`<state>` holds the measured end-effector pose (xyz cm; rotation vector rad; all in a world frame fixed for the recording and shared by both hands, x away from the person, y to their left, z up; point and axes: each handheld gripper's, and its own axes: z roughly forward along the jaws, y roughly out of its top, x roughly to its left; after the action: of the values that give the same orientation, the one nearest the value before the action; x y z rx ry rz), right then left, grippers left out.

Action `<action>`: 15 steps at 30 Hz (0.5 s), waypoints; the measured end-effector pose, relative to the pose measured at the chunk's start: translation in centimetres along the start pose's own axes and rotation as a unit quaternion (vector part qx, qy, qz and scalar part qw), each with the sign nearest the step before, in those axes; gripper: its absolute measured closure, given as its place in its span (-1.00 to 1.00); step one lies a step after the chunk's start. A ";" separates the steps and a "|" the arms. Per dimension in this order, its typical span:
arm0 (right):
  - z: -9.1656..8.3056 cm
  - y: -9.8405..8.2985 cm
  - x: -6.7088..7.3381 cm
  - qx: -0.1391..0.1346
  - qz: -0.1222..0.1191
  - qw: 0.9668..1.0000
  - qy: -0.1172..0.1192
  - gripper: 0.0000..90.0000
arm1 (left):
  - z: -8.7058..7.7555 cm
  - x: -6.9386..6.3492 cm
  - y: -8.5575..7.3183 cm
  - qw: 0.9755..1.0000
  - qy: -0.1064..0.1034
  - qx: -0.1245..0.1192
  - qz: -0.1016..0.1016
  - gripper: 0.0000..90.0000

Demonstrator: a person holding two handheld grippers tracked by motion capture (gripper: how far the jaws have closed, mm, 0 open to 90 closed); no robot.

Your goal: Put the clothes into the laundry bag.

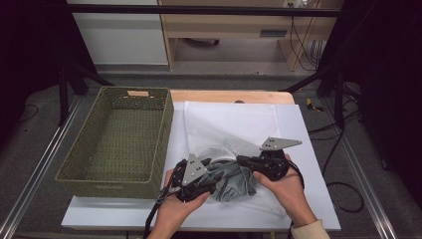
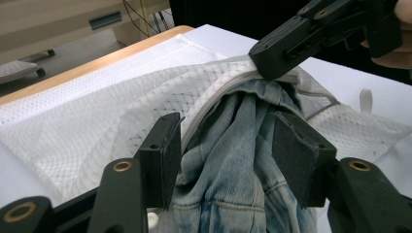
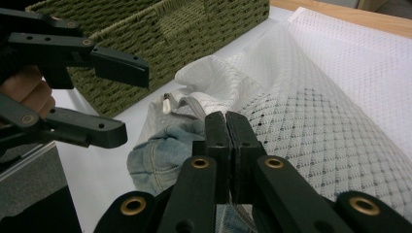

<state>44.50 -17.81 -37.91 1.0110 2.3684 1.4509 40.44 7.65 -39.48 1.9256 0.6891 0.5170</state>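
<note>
Jeans half inside a mesh bag, both tongs at its mouth

Near edge of the surface (image 1: 308, 209): left tongs (image 2: 223, 155) spread around the jeans (image 2: 233, 165); right tongs (image 3: 227, 145) pressed together on the mesh bag (image 1: 224, 124) rim. A green basket (image 1: 119, 134) sits at nine o'clock.

Even overhead light is brightening the white worktop (image 1: 308, 149) in the high view, while the room around it is falling into near black at both sides. That picture is looking soft and grainy. Shadows beside the woven basket (image 1: 119, 139) are staying faint. In both gripper views the nearest black jaws are blurring slightly, with no glare showing.
</note>
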 end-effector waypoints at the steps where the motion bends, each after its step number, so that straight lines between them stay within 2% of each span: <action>1: 0.0 -0.2 0.1 0.000 -0.003 1.000 -0.002 0.98 | 0.0 0.1 -0.2 1.000 0.002 -0.001 -0.002 -0.03; 3: 0.0 -0.6 0.1 -0.001 -0.001 1.000 -0.003 0.98 | -0.1 0.2 -0.4 1.000 0.008 -0.004 -0.008 -0.03; 5: 0.0 -1.1 0.2 -0.004 0.001 1.000 0.002 0.98 | -0.4 0.3 -0.7 1.000 0.028 -0.004 0.000 -0.03; 6: 0.0 -1.3 0.2 -0.006 0.003 1.000 0.006 0.98 | -0.5 0.3 -0.8 0.999 0.032 -0.006 0.001 -0.03; 14: -0.3 -2.5 0.5 -0.015 0.013 1.000 0.020 0.98 | -1.5 0.5 -2.0 0.999 0.037 -0.010 -0.004 -0.02; 15: -0.4 -2.6 0.6 -0.013 0.009 1.000 0.019 0.98 | -1.6 0.6 -2.1 0.999 0.038 -0.009 -0.005 -0.02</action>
<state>42.72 -18.47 -39.83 1.0085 2.3674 1.5159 39.37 9.83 -40.66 1.8928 0.7406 0.5910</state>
